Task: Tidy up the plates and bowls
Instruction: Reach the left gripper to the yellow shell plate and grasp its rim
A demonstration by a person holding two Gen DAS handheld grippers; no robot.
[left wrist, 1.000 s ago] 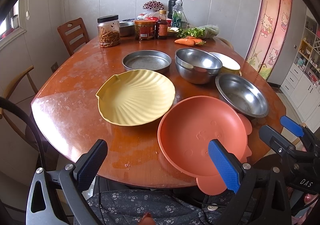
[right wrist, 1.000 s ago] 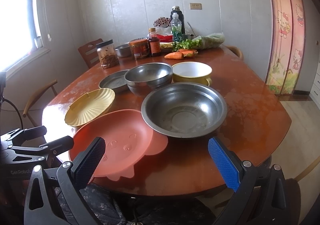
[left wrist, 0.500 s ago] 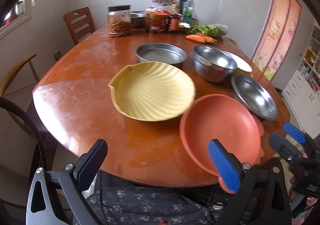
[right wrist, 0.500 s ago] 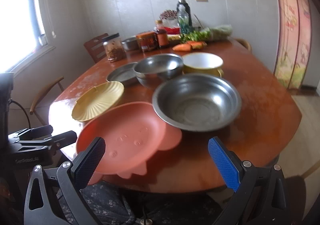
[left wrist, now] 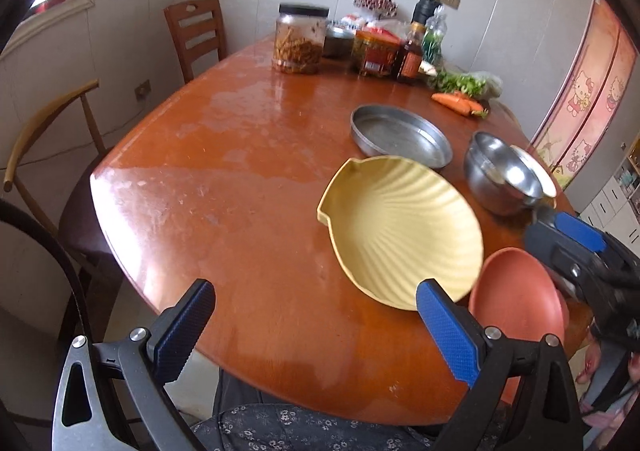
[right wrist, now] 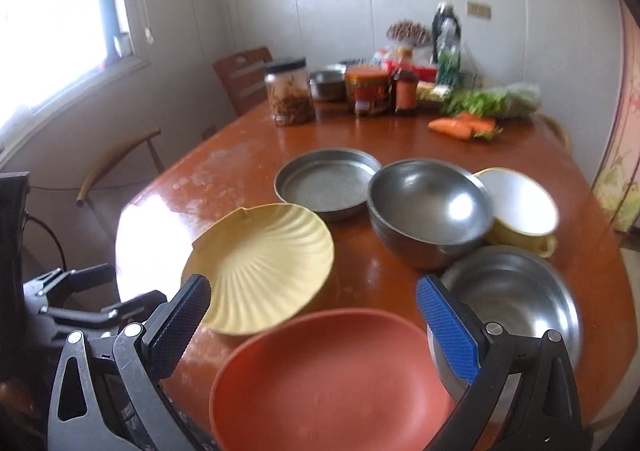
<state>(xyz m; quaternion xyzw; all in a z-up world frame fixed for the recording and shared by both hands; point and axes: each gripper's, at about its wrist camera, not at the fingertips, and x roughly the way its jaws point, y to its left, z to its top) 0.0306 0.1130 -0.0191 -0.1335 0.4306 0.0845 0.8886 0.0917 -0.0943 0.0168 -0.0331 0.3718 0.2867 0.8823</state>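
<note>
A yellow shell-shaped plate (left wrist: pixel 404 235) (right wrist: pixel 260 267) lies near the table's front. An orange-red plate (right wrist: pixel 332 383) (left wrist: pixel 516 303) sits at the front edge, right of it. Behind stand a flat steel pan (right wrist: pixel 326 183) (left wrist: pixel 400 135), a deep steel bowl (right wrist: pixel 430 207) (left wrist: pixel 500 175), a yellow-and-white bowl (right wrist: pixel 520 207) and a wide steel bowl (right wrist: pixel 508 299). My left gripper (left wrist: pixel 316 335) is open and empty over the bare front-left of the table. My right gripper (right wrist: pixel 314 327) is open, its jaws straddling the orange-red plate's far rim.
The wooden table (left wrist: pixel 224 155) carries jars (left wrist: pixel 298 39), bottles (left wrist: pixel 408 51), greens and carrots (left wrist: pixel 460 103) at the back. Wooden chairs (left wrist: pixel 196 35) stand at the left and back left. The right gripper's body shows at the right of the left wrist view (left wrist: pixel 580 263).
The left gripper has swung left, so the plates now sit at the right of its view. The right gripper has moved forward and left over the orange-red plate.
</note>
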